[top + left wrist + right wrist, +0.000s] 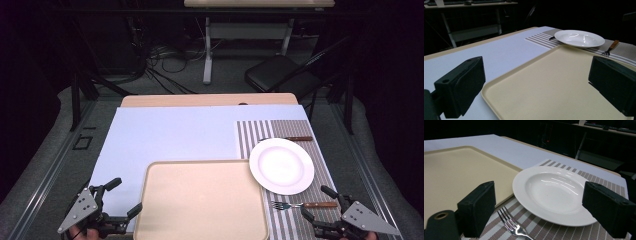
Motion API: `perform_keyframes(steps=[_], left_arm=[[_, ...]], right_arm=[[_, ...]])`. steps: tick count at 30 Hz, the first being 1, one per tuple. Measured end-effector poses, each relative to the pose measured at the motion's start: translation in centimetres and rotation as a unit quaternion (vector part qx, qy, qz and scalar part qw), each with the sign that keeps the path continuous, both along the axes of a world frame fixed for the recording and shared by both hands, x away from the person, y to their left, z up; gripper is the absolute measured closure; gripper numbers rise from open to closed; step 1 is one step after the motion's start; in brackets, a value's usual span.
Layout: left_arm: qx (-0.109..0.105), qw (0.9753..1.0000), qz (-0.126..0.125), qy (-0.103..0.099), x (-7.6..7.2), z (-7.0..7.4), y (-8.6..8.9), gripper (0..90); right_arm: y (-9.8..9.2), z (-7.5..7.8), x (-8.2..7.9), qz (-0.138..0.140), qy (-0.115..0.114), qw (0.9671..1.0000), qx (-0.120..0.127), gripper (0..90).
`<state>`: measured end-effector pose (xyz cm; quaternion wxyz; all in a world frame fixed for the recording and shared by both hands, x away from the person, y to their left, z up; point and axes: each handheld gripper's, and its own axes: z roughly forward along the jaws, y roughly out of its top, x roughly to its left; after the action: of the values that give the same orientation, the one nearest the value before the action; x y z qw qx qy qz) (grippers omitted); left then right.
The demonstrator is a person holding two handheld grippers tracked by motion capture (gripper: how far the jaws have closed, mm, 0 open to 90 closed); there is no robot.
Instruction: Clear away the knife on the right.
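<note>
A beige tray (200, 200) lies at the table's near edge, bare inside. To its right a white plate (281, 165) rests on a striped placemat (295, 225). A wooden-handled fork (305, 205) lies just in front of the plate and a wooden-handled knife (287, 138) just behind it. My left gripper (125, 197) is open at the tray's near left corner, with the tray (554, 82) between its jaws' line of sight. My right gripper (320, 202) is open close to the fork's handle. The plate (554, 192) and the fork's tines (511, 223) lie ahead of its jaws.
A pale blue board (175, 135) covers the wooden table top (210, 100). Beyond the table stand a black chair (280, 75), a second table's legs (207, 55) and loose cables on the floor. Metal rails run along both sides of the table.
</note>
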<state>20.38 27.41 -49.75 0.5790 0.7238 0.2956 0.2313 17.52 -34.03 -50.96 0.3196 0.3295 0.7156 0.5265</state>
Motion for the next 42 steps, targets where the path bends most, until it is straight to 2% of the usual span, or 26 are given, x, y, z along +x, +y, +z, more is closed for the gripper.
perform_keyframes(steps=[8,9,18,19,21,27,31,34,36,40,42], left_arm=[[-0.005,1.0000,0.006,0.002,0.1,0.0,0.1,1.2],[-0.008,0.9999,0.006,0.002,0.2,-0.1,0.1,1.2],[0.003,0.9999,0.009,0.009,-0.2,-0.2,0.1,1.5],[-0.002,0.9999,0.011,0.008,-0.2,-0.1,0.2,1.5],[-0.004,0.9999,0.012,0.008,-0.2,-0.1,0.2,1.5],[-0.004,0.9998,0.016,0.013,-0.4,-0.2,0.4,2.1],[-0.004,0.9997,0.020,0.012,-0.5,-0.2,0.5,2.2],[-0.006,0.9997,0.023,0.009,-0.6,0.0,0.6,2.2],[-0.006,0.9997,0.023,0.009,-0.6,-0.1,0.6,2.2],[-0.002,0.9997,0.023,0.012,-0.6,-0.2,0.6,2.2],[-0.002,0.9996,0.023,0.012,-0.6,-0.2,0.6,2.2]], right_arm=[[0.2,-0.1,0.2,-0.002,0.001,1.0000,0.002,11.8],[0.1,-0.1,0.2,-0.002,0.002,1.0000,-0.005,11.8],[0.0,0.1,0.4,-0.006,0.002,1.0000,-0.001,11.9],[0.0,0.0,0.5,-0.004,0.008,1.0000,0.000,11.9],[0.1,0.0,0.6,-0.004,0.006,1.0000,-0.001,12.0],[0.0,0.0,1.0,-0.004,0.008,0.9999,0.005,14.2],[-0.2,0.4,1.2,-0.013,0.012,0.9998,0.005,14.2],[-0.6,1.0,1.3,-0.025,0.011,0.9996,-0.010,14.2],[-1.4,1.6,1.7,-0.036,0.013,0.9991,-0.018,14.2],[-2.1,2.1,2.2,-0.048,0.015,0.9986,-0.017,14.2],[-2.6,2.3,2.6,-0.045,0.020,0.9985,-0.022,14.2]])
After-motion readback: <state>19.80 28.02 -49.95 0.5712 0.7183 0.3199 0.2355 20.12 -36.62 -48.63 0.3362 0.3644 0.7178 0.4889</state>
